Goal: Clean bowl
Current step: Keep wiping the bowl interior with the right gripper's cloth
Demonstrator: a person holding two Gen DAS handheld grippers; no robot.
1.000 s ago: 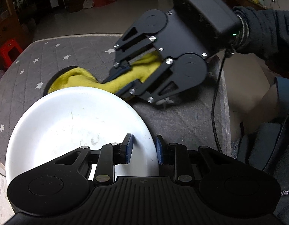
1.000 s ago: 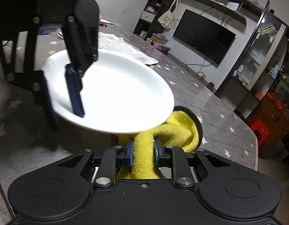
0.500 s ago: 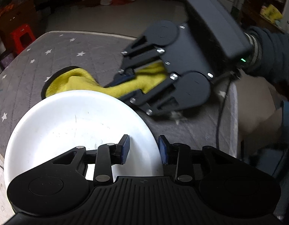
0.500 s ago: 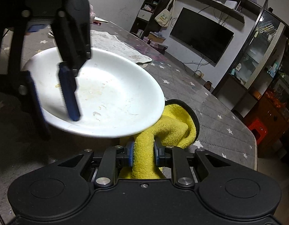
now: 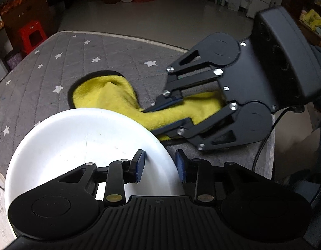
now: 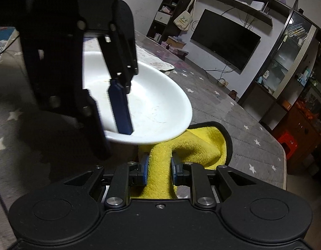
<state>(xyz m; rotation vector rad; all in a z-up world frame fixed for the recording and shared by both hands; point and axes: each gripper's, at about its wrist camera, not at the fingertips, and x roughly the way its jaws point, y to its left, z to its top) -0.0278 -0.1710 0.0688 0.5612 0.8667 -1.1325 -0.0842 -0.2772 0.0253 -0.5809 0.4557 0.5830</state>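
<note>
My left gripper (image 5: 159, 165) is shut on the rim of a white bowl (image 5: 81, 145), one pad inside and one outside, holding it tilted above the table. The bowl (image 6: 156, 108) has faint smears inside. My right gripper (image 6: 158, 171) is shut on a yellow cloth (image 6: 160, 175) with a black border, whose far end lies on the table under the bowl's edge. In the left wrist view the right gripper (image 5: 166, 114) pinches the cloth (image 5: 110, 95) just beyond the bowl's rim.
The table has a grey quilted cover with white stars (image 5: 98, 48). A light patterned cloth (image 6: 154, 60) lies farther along it. A red stool (image 5: 32, 36) stands off the table's far left; a TV (image 6: 225, 39) hangs on the wall.
The left gripper with the bowl has come closer to the right gripper and tilted. The right gripper keeps its hold on the cloth, which has slid a little on the table.
</note>
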